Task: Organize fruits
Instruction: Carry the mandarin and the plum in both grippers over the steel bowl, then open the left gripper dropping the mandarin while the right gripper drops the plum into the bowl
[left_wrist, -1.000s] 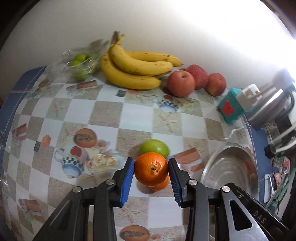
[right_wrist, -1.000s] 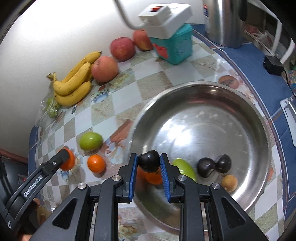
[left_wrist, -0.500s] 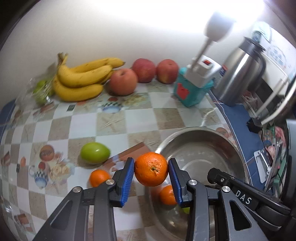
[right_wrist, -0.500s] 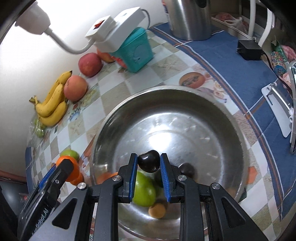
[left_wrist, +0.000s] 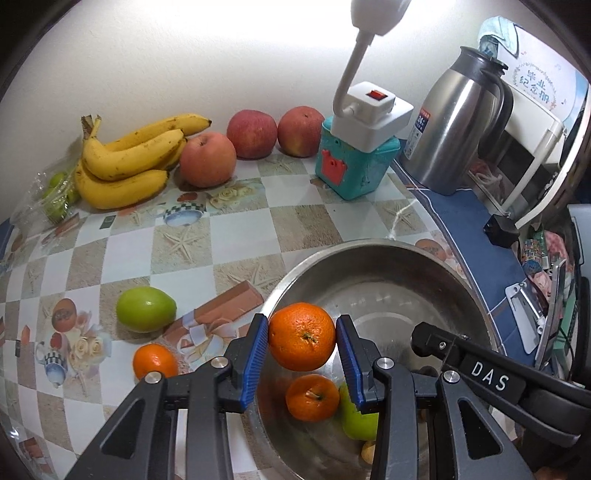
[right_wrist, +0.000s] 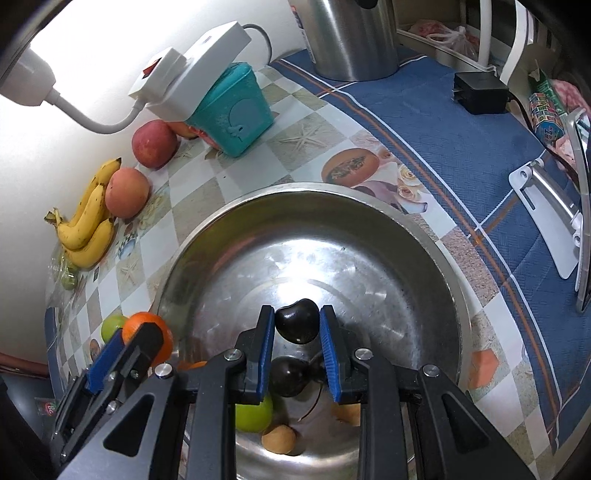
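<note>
My left gripper is shut on an orange and holds it above the near-left rim of the steel bowl. My right gripper is shut on a dark cherry above the inside of the bowl. In the bowl lie a small orange, a green fruit, more dark cherries and small tan fruits. On the table sit a green fruit and a small orange.
Bananas, three apples and a bag of green fruit line the wall. A teal box with a white power strip and a steel thermos stand behind the bowl. A black adapter lies on blue cloth.
Both grippers have moved further over the bowl with their fruit still held. The left gripper has carried the orange right, from above the table to the bowl's rim.
</note>
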